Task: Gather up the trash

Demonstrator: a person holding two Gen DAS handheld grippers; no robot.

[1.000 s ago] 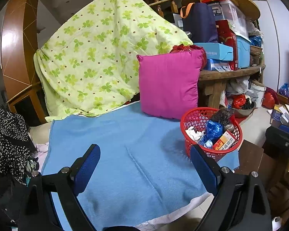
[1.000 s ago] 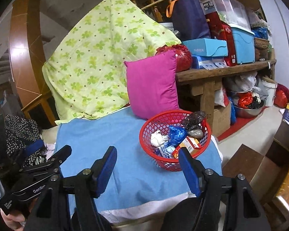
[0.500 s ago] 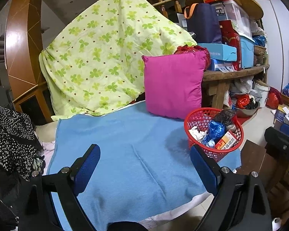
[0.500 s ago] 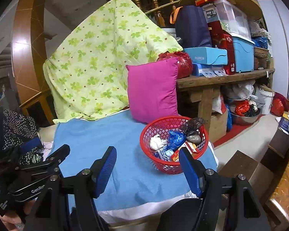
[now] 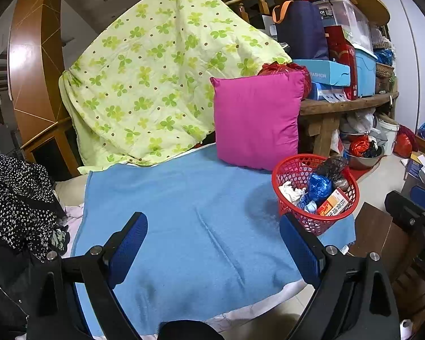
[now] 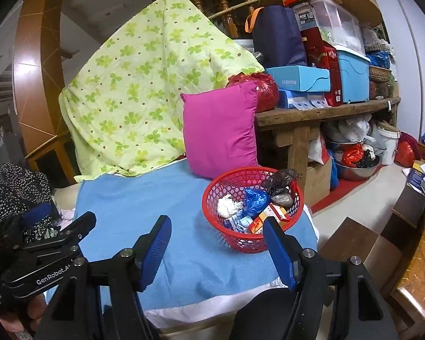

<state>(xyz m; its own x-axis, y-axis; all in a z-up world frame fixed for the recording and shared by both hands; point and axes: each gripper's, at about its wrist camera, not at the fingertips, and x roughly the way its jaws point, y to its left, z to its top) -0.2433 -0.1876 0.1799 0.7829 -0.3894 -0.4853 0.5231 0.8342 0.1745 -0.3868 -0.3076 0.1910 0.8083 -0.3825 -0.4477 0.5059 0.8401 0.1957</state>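
Fingers spread on both: left gripper wide apart, right gripper moderately apart, nothing between the pads of either; both hang over the blue blanket.

Trash sits in red mesh basket at blanket's right edge, near the pink cushion: white crumpled tissue, blue plastic wad, dark bag, orange/white carton.

Handling, est.: all light; tissue + bags soft, crush easily, slippery film. Basket thin plastic, flexes. Grip at rim.

Writing: "FASHION" on blue box; "ROX" on clear tub; "GenRobot.AI" on left gripper body. Carton print probably Chinese, too small to read.
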